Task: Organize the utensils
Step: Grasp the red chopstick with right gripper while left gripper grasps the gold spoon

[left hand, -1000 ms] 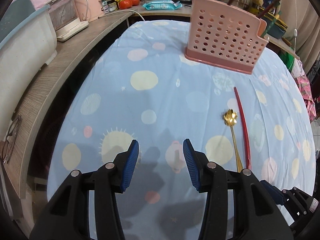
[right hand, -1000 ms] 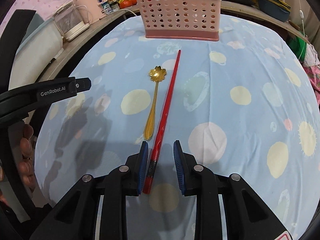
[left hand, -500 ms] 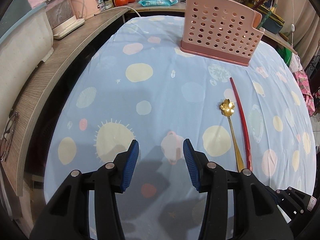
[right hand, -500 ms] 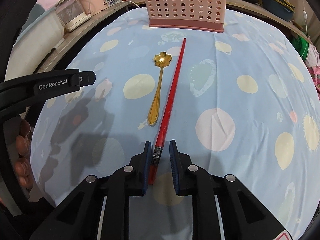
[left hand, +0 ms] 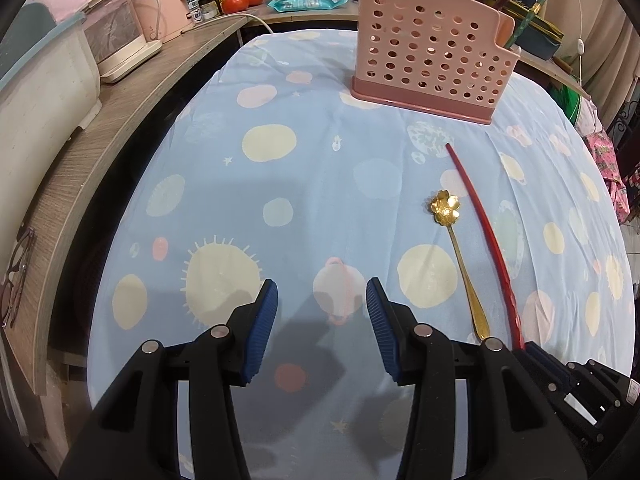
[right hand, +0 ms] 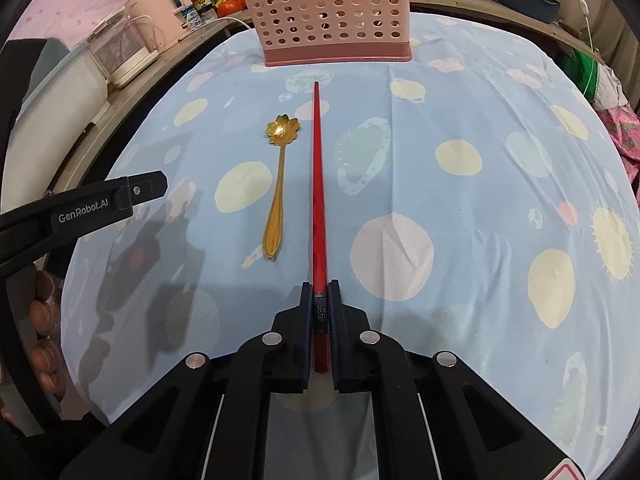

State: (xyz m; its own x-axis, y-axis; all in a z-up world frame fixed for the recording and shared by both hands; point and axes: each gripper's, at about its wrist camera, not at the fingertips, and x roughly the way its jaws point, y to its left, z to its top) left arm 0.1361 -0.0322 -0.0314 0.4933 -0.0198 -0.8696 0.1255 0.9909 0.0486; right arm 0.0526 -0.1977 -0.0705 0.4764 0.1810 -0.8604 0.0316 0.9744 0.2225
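Observation:
A red chopstick (right hand: 318,184) lies on the blue dotted tablecloth (right hand: 460,208), pointing at the pink perforated utensil basket (right hand: 332,12). My right gripper (right hand: 320,292) is shut on the chopstick's near end. A gold flower-bowl spoon (right hand: 278,184) lies just left of the chopstick. In the left wrist view my left gripper (left hand: 322,300) is open and empty above the cloth, left of the spoon (left hand: 456,248) and chopstick (left hand: 484,236); the basket (left hand: 432,48) stands at the far side.
A wooden counter (left hand: 132,92) runs along the left with a pink kettle (left hand: 160,0), a clear-lidded appliance (left hand: 116,36), tomatoes and bottles. Glasses (left hand: 18,272) lie on its near end. Pots and clutter stand behind the basket.
My right gripper closed its jaws onto the near end of the red chopstick, which turned to point straight ahead. My left gripper stayed open and barely moved.

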